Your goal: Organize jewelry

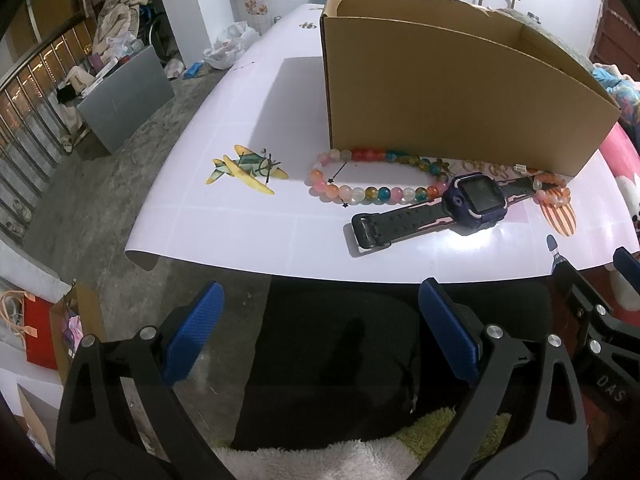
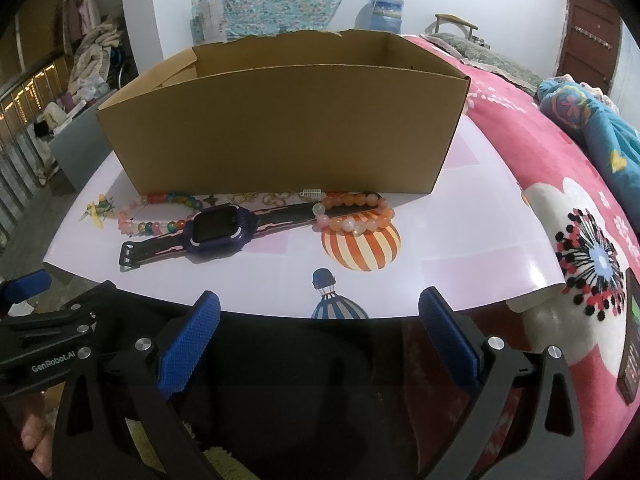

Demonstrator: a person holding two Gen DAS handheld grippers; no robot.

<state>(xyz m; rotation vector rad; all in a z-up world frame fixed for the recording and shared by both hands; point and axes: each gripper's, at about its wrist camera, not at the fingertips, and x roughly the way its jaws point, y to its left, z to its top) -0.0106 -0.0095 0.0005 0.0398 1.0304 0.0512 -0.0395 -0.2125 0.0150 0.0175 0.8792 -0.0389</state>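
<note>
An open cardboard box stands on the white table. In front of it lie a multicoloured bead bracelet, a purple smartwatch with a black strap, an orange bead bracelet and small gold pieces. My left gripper is open, held below the table's near edge, empty. Likewise my right gripper is open and empty, short of the table edge.
Printed pictures mark the tabletop: an aeroplane, a striped balloon. A pink patterned bedcover lies right of the table. A grey cabinet and clutter stand on the concrete floor to the left. A phone rests on the bedcover.
</note>
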